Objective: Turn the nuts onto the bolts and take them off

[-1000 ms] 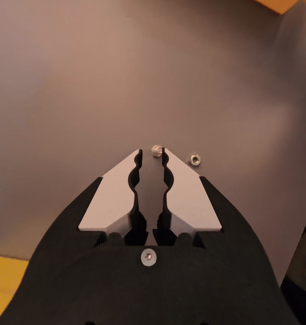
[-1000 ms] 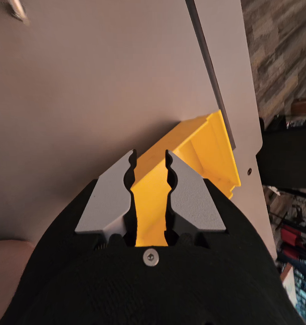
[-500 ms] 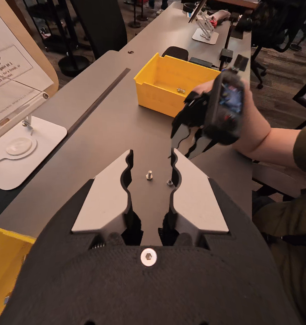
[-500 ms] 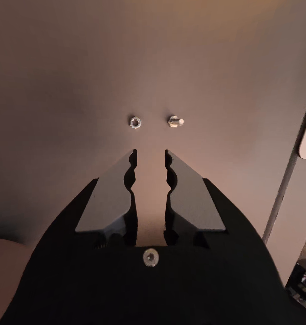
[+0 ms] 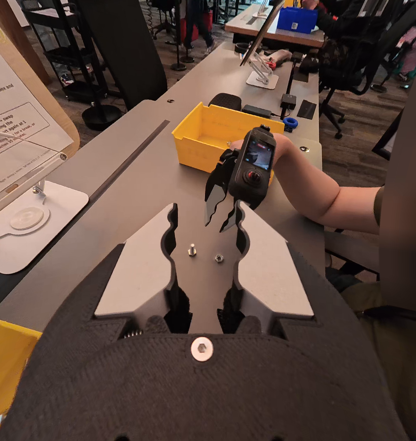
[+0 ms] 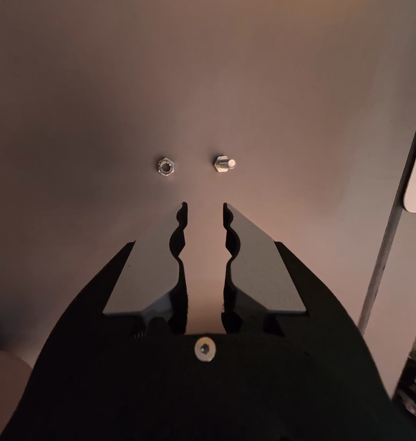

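Observation:
A small silver bolt (image 5: pixel 192 249) stands on its head on the grey table (image 5: pixel 142 191), with a silver nut (image 5: pixel 219 258) lying flat to its right. My left gripper (image 5: pixel 205 207) is open and empty, held above and behind them. My right gripper (image 5: pixel 216 225) hovers open just beyond the nut, pointing down. In the right wrist view the nut (image 6: pixel 166 166) and the bolt (image 6: pixel 223 163) lie side by side ahead of the open, empty right gripper (image 6: pixel 204 204).
A yellow bin (image 5: pixel 216 138) stands behind the right gripper with a small metal part inside. Another yellow bin (image 5: pixel 4 362) is at the near left. A sign on a white stand (image 5: pixel 23 214) is at the left. A groove (image 5: pixel 130 157) runs along the table. There is about 25 cm between the tips of the two grippers. To reach the nut (image 6: pixel 166 166) in a straight line is about 7 cm for my right fingers, about 25 cm for my left. It turns up in the left wrist view (image 5: pixel 218 258) as well.
The left gripper has lifted and pulled back from the bolt and opened wider. The right gripper has swung from the yellow bin to above the nut and bolt.

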Demonstrator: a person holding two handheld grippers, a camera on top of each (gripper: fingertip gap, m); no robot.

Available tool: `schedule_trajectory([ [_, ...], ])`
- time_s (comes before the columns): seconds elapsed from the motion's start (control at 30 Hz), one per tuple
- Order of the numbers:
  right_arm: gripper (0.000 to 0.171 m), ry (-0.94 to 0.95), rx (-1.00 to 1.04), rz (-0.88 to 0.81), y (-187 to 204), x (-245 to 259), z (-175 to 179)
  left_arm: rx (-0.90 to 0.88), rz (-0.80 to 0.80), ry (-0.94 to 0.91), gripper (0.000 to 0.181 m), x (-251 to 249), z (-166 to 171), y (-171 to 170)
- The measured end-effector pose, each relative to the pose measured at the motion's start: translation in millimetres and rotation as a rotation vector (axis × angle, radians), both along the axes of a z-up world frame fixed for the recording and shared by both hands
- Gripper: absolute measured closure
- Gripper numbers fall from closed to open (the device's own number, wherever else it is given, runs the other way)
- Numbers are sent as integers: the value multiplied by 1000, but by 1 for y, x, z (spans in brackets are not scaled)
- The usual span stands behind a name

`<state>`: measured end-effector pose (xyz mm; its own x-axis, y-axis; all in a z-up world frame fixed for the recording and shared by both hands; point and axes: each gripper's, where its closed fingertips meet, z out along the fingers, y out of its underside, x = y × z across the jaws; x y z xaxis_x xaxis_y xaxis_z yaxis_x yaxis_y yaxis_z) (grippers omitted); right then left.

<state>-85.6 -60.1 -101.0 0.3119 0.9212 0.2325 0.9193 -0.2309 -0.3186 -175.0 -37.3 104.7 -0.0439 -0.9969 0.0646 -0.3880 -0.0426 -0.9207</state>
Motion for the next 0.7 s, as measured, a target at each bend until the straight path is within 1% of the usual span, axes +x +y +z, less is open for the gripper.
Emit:
schedule_trajectory([
  [0.07,142,51,27,-10,4,1,8,-14,4,-19,134,0,3,1],
  [0.2,142,57,94,1,6,5,23,-12,13,-39,134,8,5,1],
  [0.27,142,84,103,14,5,1,26,-29,-13,-72,134,12,11,-5],
  [0.4,142,124,99,-14,12,1,24,-40,0,-147,131,14,24,-4],
  [0.53,142,215,101,-65,26,-3,29,-16,45,-155,127,6,26,5],
  [0.6,142,245,98,-63,30,-10,29,-16,55,-164,127,2,27,7],
  [0.7,143,233,97,-30,35,-21,18,-21,34,-201,127,0,33,6],
])
